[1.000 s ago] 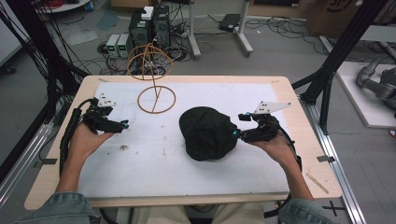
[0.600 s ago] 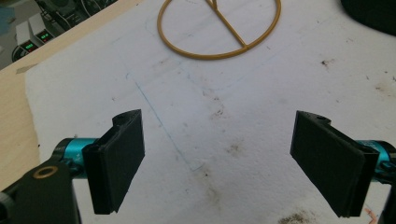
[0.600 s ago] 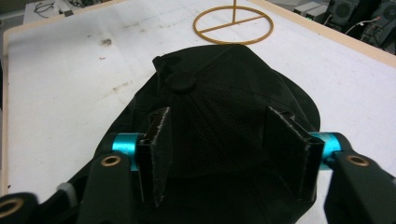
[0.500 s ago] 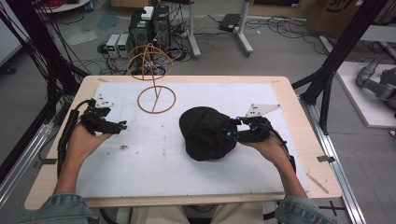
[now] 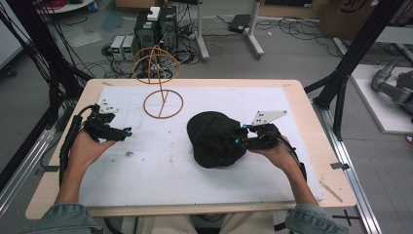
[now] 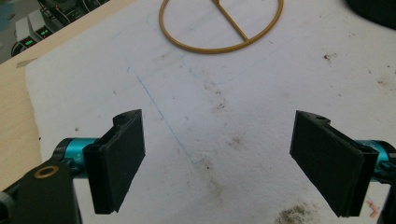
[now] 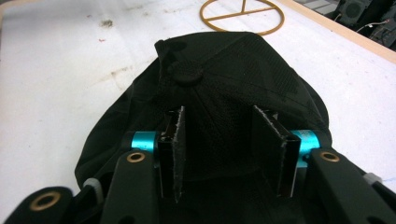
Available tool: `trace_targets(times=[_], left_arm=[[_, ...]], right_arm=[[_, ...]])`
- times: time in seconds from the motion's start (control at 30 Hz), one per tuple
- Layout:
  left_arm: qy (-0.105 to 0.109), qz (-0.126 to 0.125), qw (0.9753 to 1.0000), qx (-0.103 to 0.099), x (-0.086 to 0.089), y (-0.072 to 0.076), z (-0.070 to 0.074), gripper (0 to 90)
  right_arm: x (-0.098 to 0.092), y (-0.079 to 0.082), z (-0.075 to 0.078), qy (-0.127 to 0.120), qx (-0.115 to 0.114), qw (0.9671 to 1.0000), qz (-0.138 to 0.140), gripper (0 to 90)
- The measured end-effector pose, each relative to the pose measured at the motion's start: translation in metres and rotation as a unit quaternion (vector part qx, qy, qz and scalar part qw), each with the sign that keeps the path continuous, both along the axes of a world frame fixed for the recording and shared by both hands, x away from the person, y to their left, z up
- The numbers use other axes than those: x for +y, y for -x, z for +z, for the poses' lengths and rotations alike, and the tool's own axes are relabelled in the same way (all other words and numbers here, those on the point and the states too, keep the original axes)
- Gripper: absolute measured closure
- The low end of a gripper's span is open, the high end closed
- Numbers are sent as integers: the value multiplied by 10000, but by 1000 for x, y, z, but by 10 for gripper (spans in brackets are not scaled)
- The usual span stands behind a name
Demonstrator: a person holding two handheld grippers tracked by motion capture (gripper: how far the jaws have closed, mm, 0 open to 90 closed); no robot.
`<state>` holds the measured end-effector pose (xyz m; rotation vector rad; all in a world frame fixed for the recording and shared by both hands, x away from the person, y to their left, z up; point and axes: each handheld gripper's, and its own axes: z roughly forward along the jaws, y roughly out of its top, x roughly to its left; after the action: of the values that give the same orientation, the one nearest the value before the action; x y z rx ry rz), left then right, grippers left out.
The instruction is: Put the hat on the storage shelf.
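Looking down from the high view, I have the right gripper pushed against the near right side of the black cap, which lies crown-up on the white mat. The left gripper sits well apart from the cap, low over bare mat, with the wire hat stand ahead of it.

Left gripper view: jaws spread wide, holding nothing; the stand's ring base lies ahead of them.

Right gripper view: jaws partly closed, straddling the cap's crown fabric just behind the top button. I cannot tell whether the pads are pinching cloth yet.

Judgement: the grasp is only starting. The cap is not lifted, and moving it to the stand remains.
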<state>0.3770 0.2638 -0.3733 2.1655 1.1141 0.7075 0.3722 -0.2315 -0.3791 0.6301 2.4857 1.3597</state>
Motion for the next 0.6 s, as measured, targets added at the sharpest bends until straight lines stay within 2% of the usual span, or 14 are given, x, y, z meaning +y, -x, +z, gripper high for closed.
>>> trace_targets(times=[0.4,0.6], left_arm=[[0,-1,10000,37,0,-1,-1,184],[12,9,10000,41,1,-1,-2,184]], right_arm=[[4,2,-2,255,-225,9994,-23,690],[8,5,-2,507,-538,9973,-15,767]])
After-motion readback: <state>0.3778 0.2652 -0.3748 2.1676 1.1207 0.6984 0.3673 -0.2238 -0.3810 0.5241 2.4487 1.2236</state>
